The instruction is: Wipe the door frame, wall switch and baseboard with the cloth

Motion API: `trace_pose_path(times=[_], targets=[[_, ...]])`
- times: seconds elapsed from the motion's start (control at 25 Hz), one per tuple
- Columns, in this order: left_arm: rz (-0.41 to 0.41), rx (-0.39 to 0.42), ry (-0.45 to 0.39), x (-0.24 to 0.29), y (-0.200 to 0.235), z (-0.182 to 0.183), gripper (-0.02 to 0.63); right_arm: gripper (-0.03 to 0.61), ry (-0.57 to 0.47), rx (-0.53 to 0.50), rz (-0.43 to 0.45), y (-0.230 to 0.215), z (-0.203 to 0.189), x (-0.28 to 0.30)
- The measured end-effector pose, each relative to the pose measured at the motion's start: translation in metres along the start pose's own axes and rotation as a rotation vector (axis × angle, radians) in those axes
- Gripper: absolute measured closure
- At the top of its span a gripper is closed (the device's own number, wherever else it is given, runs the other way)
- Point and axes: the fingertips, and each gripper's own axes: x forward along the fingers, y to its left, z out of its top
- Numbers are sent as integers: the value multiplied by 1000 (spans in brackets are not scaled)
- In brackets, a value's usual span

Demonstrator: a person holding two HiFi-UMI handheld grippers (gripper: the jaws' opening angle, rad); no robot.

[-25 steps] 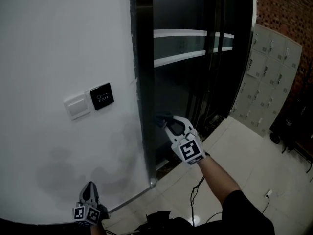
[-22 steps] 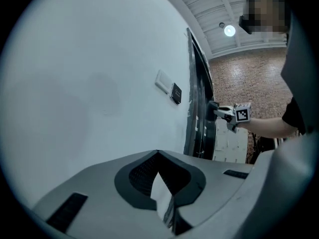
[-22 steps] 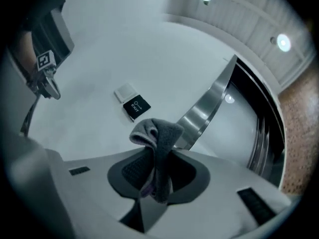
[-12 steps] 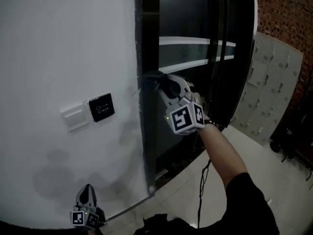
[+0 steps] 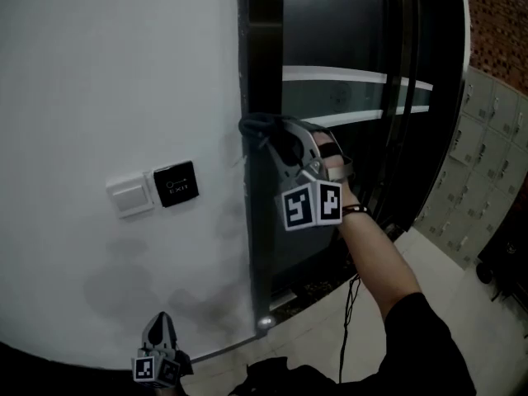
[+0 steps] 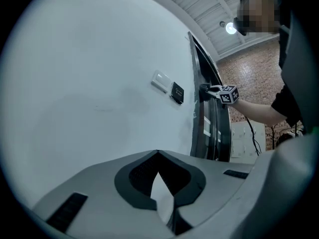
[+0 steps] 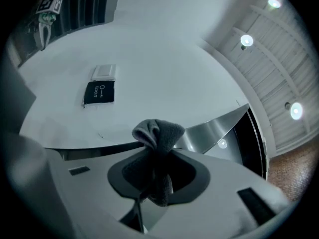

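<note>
Nearest, low by the wall [image 5: 99,73]: left gripper [image 5: 162,320], jaws together, empty. Higher up: right gripper [image 5: 272,135] clamped on cloth [image 5: 252,125], cloth against door frame [image 5: 262,56]. Left of that, well apart: switch [image 5: 130,197] just beside exit button [image 5: 175,183].

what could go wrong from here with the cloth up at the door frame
1. Only a small wad of cloth sticks out past the right hand-held gripper, so its hard tips may scrape the door frame instead of wiping it.
2. The exit button sits right beside the wall switch, so wiping the switch could press the button by accident.
</note>
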Motion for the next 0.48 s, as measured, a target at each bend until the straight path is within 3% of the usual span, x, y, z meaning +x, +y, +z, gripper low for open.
trace_pose_path(times=[0.24,0.48], targets=[[-1,-3,59,2,-5,-17,621,491,26,-57,41,36,-8,-13],[-29,3,87,4,-4,-21,621,491,64,-42,55,65,-19,-28]])
